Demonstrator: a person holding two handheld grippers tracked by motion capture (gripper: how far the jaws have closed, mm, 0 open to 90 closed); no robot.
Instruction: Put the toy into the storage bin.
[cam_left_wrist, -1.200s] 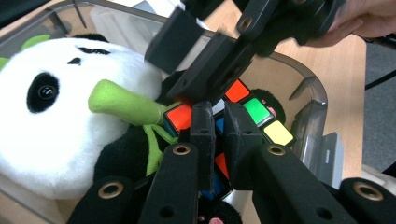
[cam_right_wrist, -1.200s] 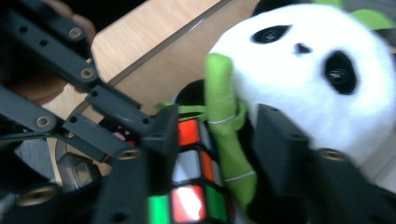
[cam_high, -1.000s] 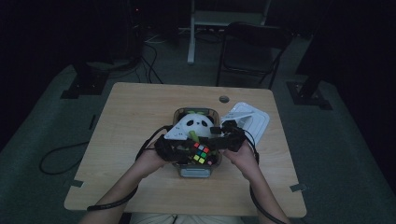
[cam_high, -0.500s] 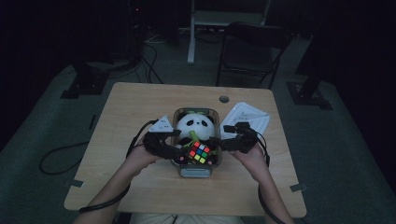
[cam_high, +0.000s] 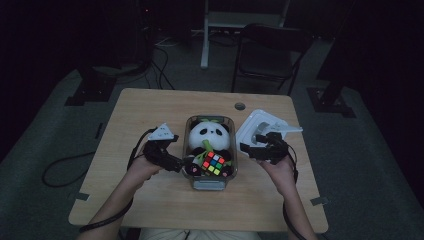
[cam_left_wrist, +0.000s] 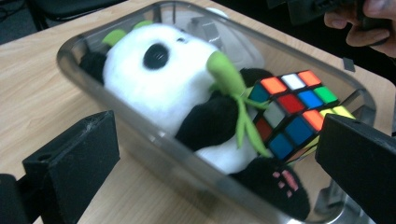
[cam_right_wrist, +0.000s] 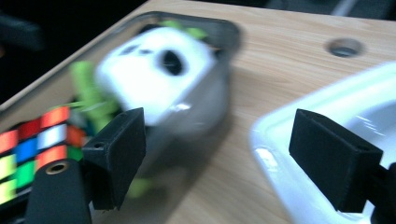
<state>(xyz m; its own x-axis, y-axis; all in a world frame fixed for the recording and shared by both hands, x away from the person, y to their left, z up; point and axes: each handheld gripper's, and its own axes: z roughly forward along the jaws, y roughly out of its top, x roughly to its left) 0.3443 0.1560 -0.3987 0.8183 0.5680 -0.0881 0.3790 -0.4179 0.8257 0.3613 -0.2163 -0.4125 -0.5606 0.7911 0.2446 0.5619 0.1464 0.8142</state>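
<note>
Clear plastic box (cam_high: 210, 183) — panda plush (cam_high: 209, 137), colourful cube (cam_high: 214, 163) inside

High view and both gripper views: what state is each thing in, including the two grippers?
Clear plastic bin: upright on the table, uncovered, holding two toys.
Black-and-white plush panda: lying face up inside the bin.
Multicoloured puzzle cube: scrambled, resting on the panda.
White plastic lid: off the bin, flat on the table beside it.
Left gripper: jaws just opened, holding nothing.
Right gripper: open, holding nothing.
</note>
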